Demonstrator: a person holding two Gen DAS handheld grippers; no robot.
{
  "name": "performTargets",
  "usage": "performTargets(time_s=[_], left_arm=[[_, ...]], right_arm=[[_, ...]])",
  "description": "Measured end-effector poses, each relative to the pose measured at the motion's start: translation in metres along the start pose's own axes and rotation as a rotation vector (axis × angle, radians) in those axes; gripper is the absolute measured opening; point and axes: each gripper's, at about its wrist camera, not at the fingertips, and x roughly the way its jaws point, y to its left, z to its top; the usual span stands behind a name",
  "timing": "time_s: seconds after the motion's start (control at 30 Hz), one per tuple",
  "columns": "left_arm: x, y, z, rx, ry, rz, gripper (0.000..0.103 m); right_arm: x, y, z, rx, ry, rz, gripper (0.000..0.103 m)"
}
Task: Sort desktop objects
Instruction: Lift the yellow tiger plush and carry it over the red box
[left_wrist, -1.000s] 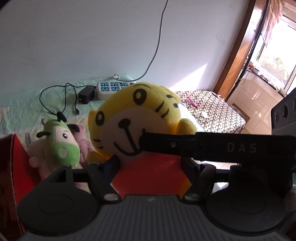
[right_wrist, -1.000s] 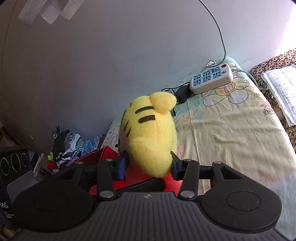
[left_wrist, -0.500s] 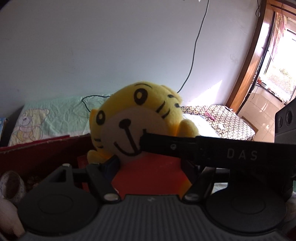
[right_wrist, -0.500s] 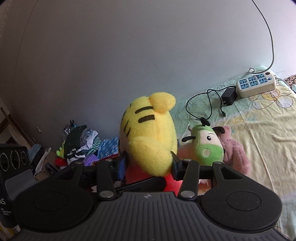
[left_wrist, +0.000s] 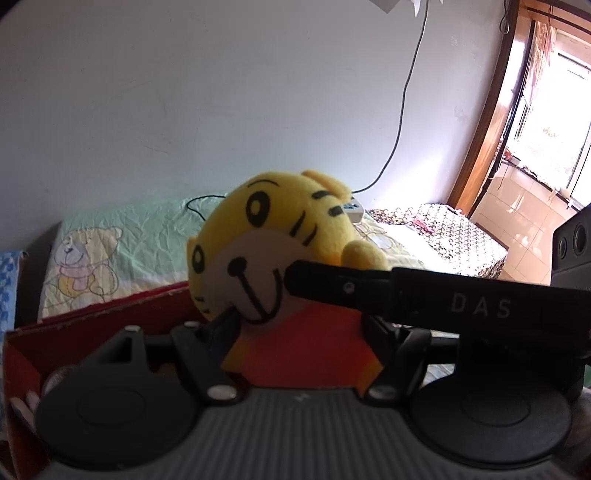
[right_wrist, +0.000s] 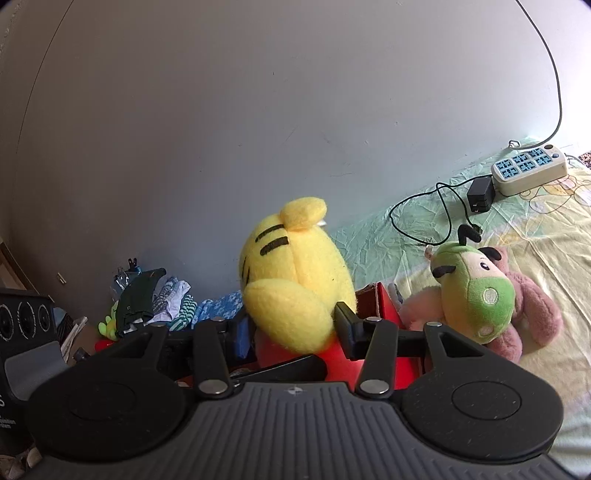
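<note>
A yellow tiger plush (left_wrist: 273, 236) with a red-orange shirt is held by both grippers. My left gripper (left_wrist: 303, 332) is shut on its shirt from the front. My right gripper (right_wrist: 291, 325) is shut on its side and back (right_wrist: 295, 280); its black finger crosses in front of the face in the left wrist view (left_wrist: 406, 291). The plush hangs over a red cardboard box (left_wrist: 92, 321), whose corner also shows in the right wrist view (right_wrist: 376, 299). A green-faced plush (right_wrist: 472, 288) lies on a pink plush (right_wrist: 532, 314) on the sheet, right of the box.
A white power strip (right_wrist: 528, 166) and a black charger (right_wrist: 480, 194) with its cable lie on the cartoon bedsheet (right_wrist: 535, 236) by the wall. A pile of clothes (right_wrist: 159, 295) sits left of the box. A patterned cloth (left_wrist: 443, 229) covers furniture to the right.
Both grippers carried the tiger plush leftward, from above the other plush toys to above the red box. The grip on it has not changed.
</note>
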Motion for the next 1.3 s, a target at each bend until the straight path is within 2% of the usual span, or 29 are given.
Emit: performTargets(time_s=[0.13, 0.23, 0.4, 0.53, 0.77, 0.9, 1.1, 1.3], left_arm=[[0.016, 0.016, -0.007, -0.004, 0.043, -0.021, 0.074], [0.029, 0.026, -0.018, -0.024, 0.086, -0.033, 0.074], [0.045, 0.033, -0.025, -0.011, 0.100, -0.047, 0.082], [0.054, 0.047, -0.031, -0.046, 0.118, -0.099, 0.084], [0.055, 0.059, -0.036, -0.063, 0.121, -0.122, 0.085], [0.063, 0.065, -0.035, -0.086, 0.133, -0.123, 0.088], [0.055, 0.061, -0.036, -0.086, 0.128, -0.132, 0.088], [0.044, 0.064, -0.039, -0.109, 0.128, -0.111, 0.088]], right_arm=[[0.012, 0.008, -0.010, -0.023, -0.007, -0.058, 0.048], [0.021, 0.006, -0.022, -0.027, 0.025, -0.087, 0.048], [0.024, 0.006, -0.032, -0.079, 0.028, -0.124, 0.047], [0.024, 0.008, -0.032, -0.115, 0.037, -0.151, 0.047], [0.033, 0.002, -0.031, -0.110, 0.072, -0.164, 0.047], [0.045, -0.006, -0.030, -0.079, 0.098, -0.175, 0.052], [0.034, -0.010, -0.024, -0.059, 0.107, -0.135, 0.058], [0.025, -0.007, -0.020, -0.070, 0.088, -0.126, 0.058]])
